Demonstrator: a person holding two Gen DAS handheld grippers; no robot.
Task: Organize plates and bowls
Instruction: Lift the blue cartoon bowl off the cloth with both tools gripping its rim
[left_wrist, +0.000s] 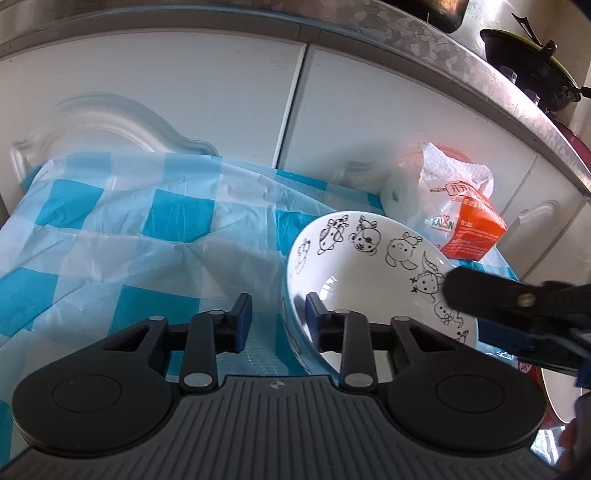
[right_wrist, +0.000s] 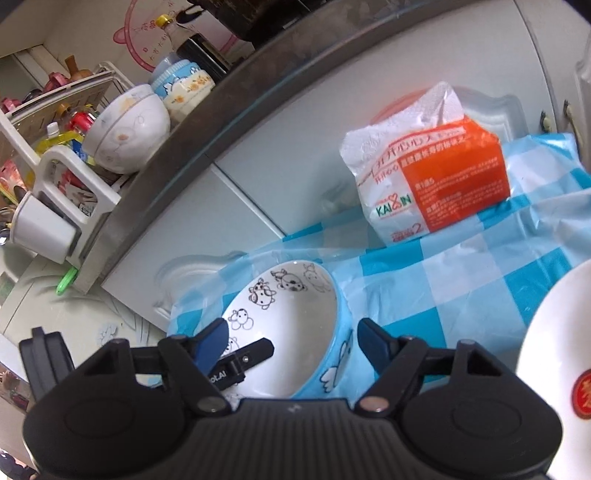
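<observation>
Straddling the bowl (left_wrist: 354, 266) rim, both grippers' fingers (left_wrist: 314, 310) stand narrowed.

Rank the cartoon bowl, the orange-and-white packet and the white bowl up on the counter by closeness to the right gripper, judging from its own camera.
1. cartoon bowl: between the right gripper fingers.
2. orange-and-white packet: behind, right, on the checked cloth.
3. white bowl: farthest, upper left on the counter.
</observation>
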